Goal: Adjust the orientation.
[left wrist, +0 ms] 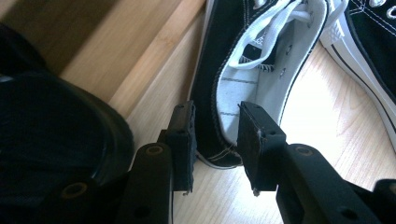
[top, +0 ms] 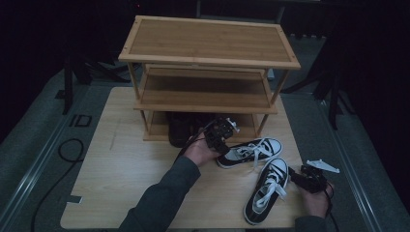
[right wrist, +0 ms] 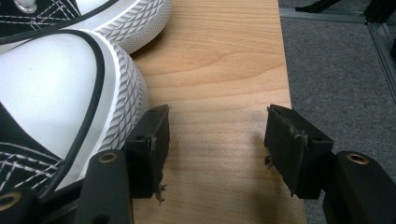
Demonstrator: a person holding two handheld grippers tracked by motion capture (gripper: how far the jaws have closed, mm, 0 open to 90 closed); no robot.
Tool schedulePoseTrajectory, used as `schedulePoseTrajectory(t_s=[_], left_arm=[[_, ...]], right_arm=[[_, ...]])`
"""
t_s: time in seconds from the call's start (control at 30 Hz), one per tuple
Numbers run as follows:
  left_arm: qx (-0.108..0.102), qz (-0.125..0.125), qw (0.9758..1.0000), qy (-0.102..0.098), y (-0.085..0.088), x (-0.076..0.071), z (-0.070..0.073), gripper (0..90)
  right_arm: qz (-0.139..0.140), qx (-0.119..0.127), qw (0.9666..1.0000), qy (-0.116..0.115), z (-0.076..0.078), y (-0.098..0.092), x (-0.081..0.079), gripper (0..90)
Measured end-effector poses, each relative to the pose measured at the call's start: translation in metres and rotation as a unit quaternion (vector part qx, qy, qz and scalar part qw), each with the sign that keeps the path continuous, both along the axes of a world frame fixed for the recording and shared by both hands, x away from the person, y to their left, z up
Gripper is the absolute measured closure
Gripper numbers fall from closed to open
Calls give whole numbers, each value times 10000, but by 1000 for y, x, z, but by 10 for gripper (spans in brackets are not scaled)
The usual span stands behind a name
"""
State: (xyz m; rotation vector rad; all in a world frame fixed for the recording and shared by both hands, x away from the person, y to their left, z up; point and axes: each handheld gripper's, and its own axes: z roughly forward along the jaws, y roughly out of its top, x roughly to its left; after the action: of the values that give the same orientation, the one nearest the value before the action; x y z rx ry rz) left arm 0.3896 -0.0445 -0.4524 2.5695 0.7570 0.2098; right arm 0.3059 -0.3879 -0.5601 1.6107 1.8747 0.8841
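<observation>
Table: pale wood board, carrying a three-tier wooden rack at its far side.

Far sneaker: black canvas, white laces and sole, lying on the table in front of the rack's bottom tier, toe pointing right, heel toward the left gripper.

Near sneaker: same make, on the table just right of centre, toe pointing away and close beside the far sneaker's toe.

Dark shoe: black, on the rack's bottom tier, just left of the far sneaker's heel.

Left gripper: jaws about half open, set astride the far sneaker's heel collar, one jaw outside the black canvas, the other inside on the white lining. Whether the pads press cannot be told.

Right gripper: jaws wide apart, holding nothing, bare table between them; its left jaw just beside the near sneaker's white toe cap.
</observation>
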Motion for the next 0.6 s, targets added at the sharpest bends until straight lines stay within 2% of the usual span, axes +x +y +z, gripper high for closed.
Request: schedulePoseTrajectory(t_s=[0.03,0.07,0.2,0.3,0.4,0.6], left_arm=[[0,0,10000,0,0,0,0,671],[148,-33,9999,7,-5,0,-5,671],[143,-2,9998,159,-9,3,-11,736],[293,-44,9996,42,-10,0,-10,797],[305,-54,9995,21,-9,-2,-9,860],[437,-217,9988,48,-4,-13,-7,876]], right_arm=[[0,0,10000,0,0,0,0,401],[0,-1,10000,-1,0,0,0,400],[-1,5,10000,1,0,0,0,400],[0,22,10000,1,0,0,0,398],[3,28,10000,1,0,0,0,397],[13,25,10000,2,0,-1,0,397]])
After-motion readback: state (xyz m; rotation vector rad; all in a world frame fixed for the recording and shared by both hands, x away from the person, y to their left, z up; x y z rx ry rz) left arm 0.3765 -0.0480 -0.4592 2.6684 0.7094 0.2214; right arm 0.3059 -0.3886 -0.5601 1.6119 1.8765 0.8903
